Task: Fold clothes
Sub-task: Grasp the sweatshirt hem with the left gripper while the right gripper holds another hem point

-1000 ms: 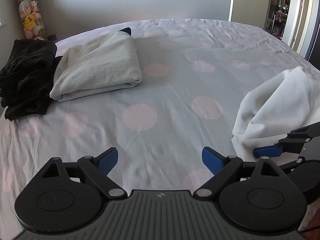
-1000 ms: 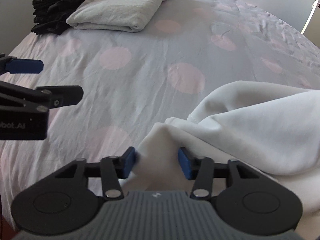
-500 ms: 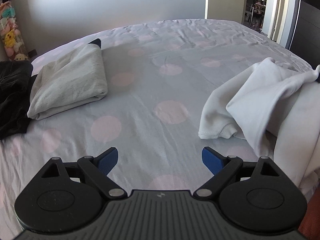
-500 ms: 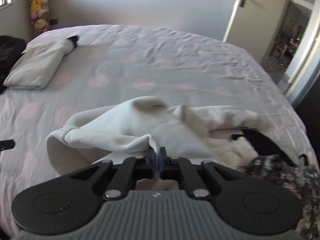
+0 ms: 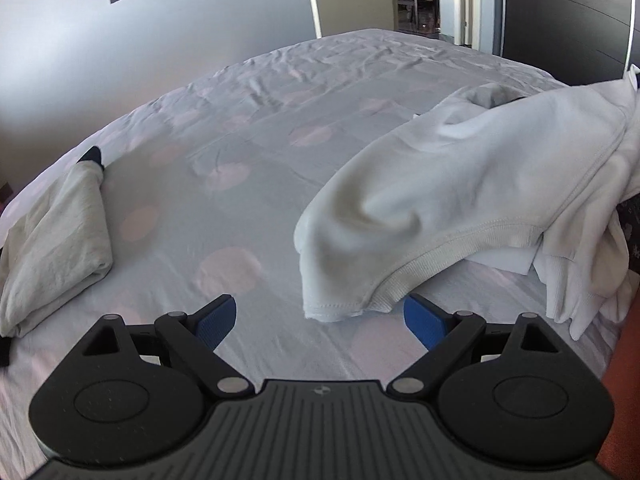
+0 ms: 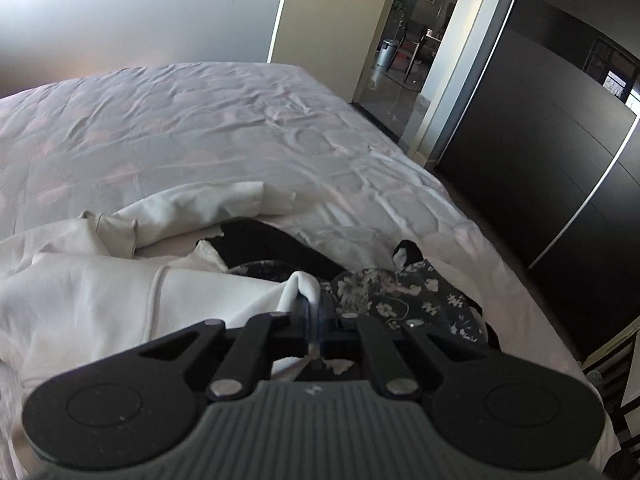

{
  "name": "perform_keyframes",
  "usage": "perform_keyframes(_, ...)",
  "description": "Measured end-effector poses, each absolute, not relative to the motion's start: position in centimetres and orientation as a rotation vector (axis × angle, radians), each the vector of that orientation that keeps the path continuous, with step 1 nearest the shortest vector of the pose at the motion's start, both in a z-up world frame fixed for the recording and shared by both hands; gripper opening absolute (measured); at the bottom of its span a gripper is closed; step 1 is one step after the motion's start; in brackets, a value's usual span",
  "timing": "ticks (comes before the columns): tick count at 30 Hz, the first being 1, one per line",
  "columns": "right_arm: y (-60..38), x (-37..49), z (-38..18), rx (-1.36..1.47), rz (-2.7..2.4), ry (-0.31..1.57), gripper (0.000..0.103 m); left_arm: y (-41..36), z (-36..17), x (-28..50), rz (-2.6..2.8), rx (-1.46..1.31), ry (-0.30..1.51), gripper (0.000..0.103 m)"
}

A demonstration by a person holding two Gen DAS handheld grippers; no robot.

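Observation:
A white sweatshirt (image 5: 460, 184) hangs lifted over the bed's right side, its ribbed hem drooping near my left gripper (image 5: 320, 320). That gripper is open and empty, low over the sheet, with the hem's corner just ahead between its blue pads. In the right wrist view my right gripper (image 6: 312, 320) is shut on a fold of the same white sweatshirt (image 6: 100, 292) and holds it up. A folded pale grey garment (image 5: 52, 240) lies at the left.
The bed (image 5: 240, 152) has a grey sheet with pink dots. A dark floral garment (image 6: 400, 292) and a black one (image 6: 264, 244) lie beneath the sweatshirt near the bed's right edge. A dark wardrobe (image 6: 540, 160) and an open doorway (image 6: 400, 48) stand beyond.
My right gripper closed on the sweatshirt and lifted it up and to the right. My left gripper swung right, so the folded grey garment slid left and the sweatshirt's hem came close.

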State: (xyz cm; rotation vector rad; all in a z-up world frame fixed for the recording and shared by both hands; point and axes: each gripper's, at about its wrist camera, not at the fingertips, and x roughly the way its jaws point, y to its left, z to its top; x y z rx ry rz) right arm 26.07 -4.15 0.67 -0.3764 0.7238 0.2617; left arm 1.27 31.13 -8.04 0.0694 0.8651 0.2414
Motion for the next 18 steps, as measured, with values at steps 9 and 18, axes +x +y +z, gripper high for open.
perform_keyframes(9, -3.1, 23.1, 2.7, -0.477, 0.418, 0.602, 0.046, 29.6, -10.3, 1.6, 0.157, 0.312, 0.853, 0.103)
perform_keyframes(18, 2.6, 17.3, 2.3, -0.794, 0.746, 0.532, 0.046, 28.8, -15.4, 2.0, 0.097, 0.71, 0.861, 0.096)
